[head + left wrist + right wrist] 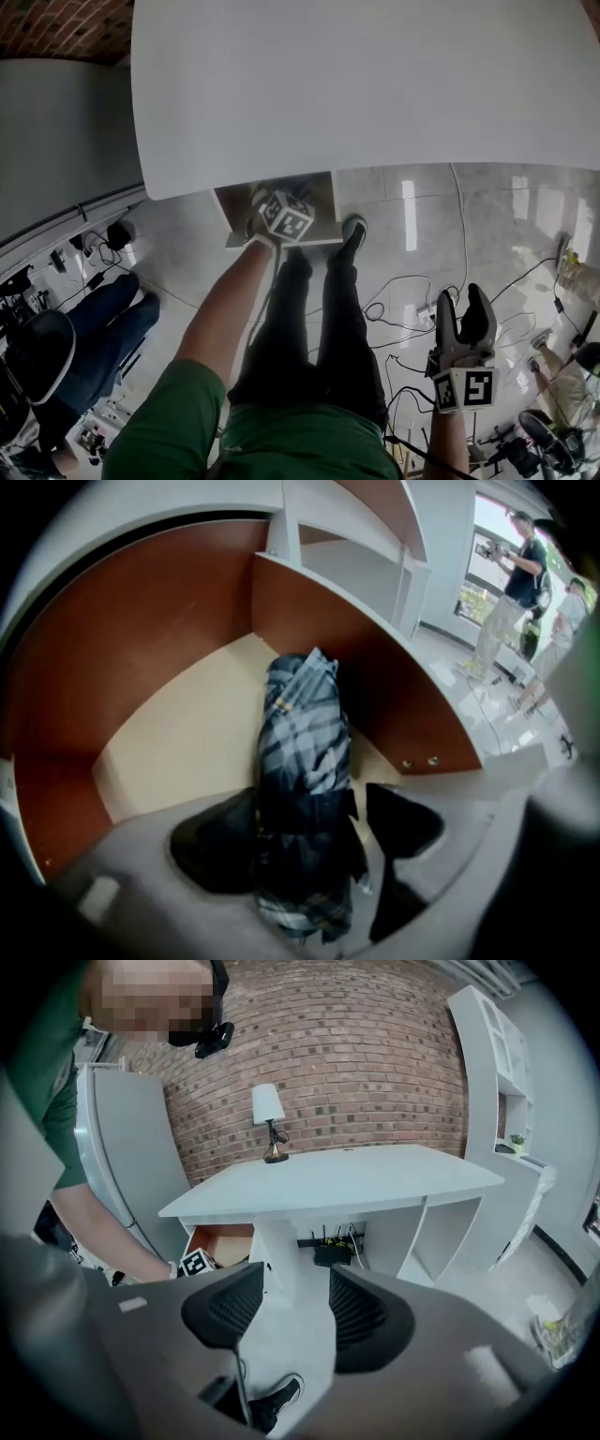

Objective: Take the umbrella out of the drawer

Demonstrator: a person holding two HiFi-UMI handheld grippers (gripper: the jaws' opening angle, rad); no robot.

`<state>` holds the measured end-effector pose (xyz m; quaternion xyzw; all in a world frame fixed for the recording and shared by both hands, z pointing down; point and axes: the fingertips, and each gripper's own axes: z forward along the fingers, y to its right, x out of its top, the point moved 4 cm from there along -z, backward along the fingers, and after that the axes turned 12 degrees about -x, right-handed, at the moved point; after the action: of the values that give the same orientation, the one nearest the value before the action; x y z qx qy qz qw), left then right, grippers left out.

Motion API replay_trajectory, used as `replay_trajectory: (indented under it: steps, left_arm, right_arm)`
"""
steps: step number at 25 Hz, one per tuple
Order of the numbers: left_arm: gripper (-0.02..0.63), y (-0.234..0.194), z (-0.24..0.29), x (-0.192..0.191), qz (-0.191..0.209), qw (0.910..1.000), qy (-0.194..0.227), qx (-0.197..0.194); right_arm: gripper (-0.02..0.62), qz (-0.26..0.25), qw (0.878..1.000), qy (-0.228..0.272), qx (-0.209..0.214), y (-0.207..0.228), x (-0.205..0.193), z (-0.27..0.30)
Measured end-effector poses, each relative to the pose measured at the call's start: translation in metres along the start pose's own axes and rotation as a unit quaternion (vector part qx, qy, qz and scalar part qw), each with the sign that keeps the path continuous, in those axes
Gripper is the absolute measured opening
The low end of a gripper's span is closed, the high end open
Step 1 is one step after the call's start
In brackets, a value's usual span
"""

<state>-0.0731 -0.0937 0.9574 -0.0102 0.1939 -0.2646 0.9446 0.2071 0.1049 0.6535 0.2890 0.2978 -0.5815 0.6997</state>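
left tongs (309, 810) wide open, straddling folded blue plaid fabric umbrella (302, 728) lying in brown wooden drawer (141, 639), not clamped. right tongs (296, 1309) open, empty. risk: closing on loose cloth only, umbrella slips back on lift.

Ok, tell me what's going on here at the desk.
A person holds a tool in each hand at a white desk. The left tool is down in the open drawer, its jaws apart on either side of a folded plaid umbrella lying inside, not gripping it yet. The right tool hangs open and empty over the floor, away from the drawer.
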Motion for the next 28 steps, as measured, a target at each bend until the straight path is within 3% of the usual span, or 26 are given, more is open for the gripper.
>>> replay_trajectory:
  steps: [4,10,19,24,28]
  left_arm:
    - [0.271,-0.007,0.006,-0.002,-0.018,0.9998,-0.005,0.000]
    - [0.193,-0.006,-0.004,-0.001,-0.017,0.9995,-0.013,-0.025]
    - [0.187,0.001,-0.057,0.001,0.004,0.9994,0.016,-0.030]
    - [0.189,0.002,-0.093,0.001,0.024,0.9986,0.017,-0.043]
    - [0.189,0.023,-0.126,0.003,0.039,0.9982,0.014,-0.042]
  right_arm:
    - [0.218,-0.004,1.000,-0.007,0.001,0.002,-0.003,0.002]
    - [0.218,-0.002,1.000,-0.011,0.013,-0.005,0.002,0.001]
    - [0.218,0.012,1.000,0.014,0.014,-0.017,0.028,-0.007]
    - [0.217,0.028,0.997,0.062,0.027,-0.043,0.071,-0.008]
    - [0.216,0.021,0.997,0.068,0.034,-0.044,0.091,-0.017]
